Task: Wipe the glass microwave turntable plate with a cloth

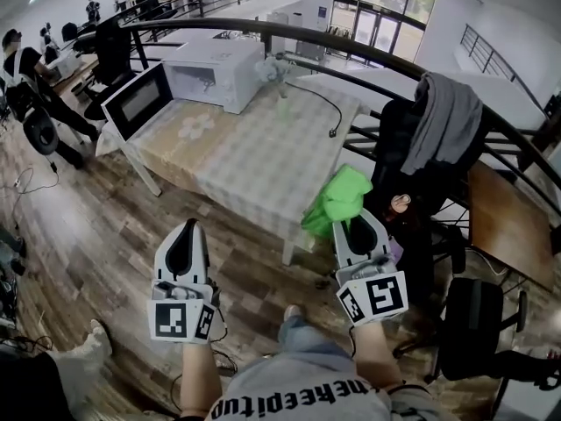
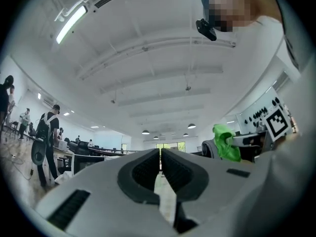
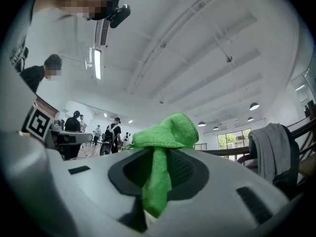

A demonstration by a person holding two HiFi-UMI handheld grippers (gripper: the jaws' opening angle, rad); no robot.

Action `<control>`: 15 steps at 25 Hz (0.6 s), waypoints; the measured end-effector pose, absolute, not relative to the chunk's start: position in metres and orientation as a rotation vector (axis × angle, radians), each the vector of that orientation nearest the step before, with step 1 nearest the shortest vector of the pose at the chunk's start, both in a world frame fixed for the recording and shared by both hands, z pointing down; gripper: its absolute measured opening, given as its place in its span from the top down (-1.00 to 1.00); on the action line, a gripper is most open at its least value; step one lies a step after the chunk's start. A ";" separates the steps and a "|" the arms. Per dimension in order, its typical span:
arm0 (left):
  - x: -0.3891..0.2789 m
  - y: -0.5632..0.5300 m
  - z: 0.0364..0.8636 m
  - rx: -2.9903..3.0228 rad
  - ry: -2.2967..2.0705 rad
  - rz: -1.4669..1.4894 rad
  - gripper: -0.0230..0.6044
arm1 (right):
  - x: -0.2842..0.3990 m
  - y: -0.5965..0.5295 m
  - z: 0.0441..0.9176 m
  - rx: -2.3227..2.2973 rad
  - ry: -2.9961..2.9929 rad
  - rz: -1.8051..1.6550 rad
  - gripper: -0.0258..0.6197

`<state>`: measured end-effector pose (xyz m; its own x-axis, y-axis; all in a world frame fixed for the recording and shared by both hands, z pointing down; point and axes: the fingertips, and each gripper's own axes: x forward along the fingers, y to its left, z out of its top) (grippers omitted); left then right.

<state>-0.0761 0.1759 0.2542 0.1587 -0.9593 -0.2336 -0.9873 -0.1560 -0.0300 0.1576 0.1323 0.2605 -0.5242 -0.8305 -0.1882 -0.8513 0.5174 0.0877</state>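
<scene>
Right gripper (image 3: 159, 157) pinches a green cloth (image 3: 165, 132) bunched over its tips, while left gripper (image 2: 160, 157) beside it is pressed together, empty

Table (image 1: 288, 250): ahead of the left gripper (image 1: 186, 231) and right gripper (image 1: 359, 226), under a checked cover (image 1: 254, 160).
Microwave (image 1: 215, 71): far end, beyond the left gripper, door open.
Cable (image 1: 321, 103): beyond the right gripper.

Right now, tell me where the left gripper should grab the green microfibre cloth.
Probably best: grip the loose bunch of the green microfibre cloth that bulges beyond the right gripper's tips, coming from the left. Only a narrow strip is pinched between the jaws; the shut left gripper must open first.
</scene>
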 end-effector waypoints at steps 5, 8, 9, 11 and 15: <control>-0.071 0.137 0.252 -2.224 1.932 0.242 0.89 | 0.159 0.087 0.259 -1.420 2.638 0.259 0.72; -0.071 0.117 0.251 -2.200 1.955 0.240 0.89 | 0.159 0.065 0.257 -1.394 2.649 0.261 0.72; -0.071 0.110 0.250 -2.193 1.960 0.239 0.89 | 0.159 0.057 0.257 -1.386 2.653 0.260 0.72; -0.068 0.097 0.249 -2.183 1.967 0.240 0.89 | 0.161 0.042 0.257 -1.373 2.659 0.258 0.72; -0.059 0.077 0.249 -2.167 1.981 0.239 0.89 | 0.166 0.018 0.257 -1.342 2.677 0.260 0.72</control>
<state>-0.0586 0.0770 0.2489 0.0915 -0.9642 -0.2490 -0.9957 -0.0854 -0.0352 0.1663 0.0185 0.2571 -0.5941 -0.7799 -0.1971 -0.8032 0.5884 0.0928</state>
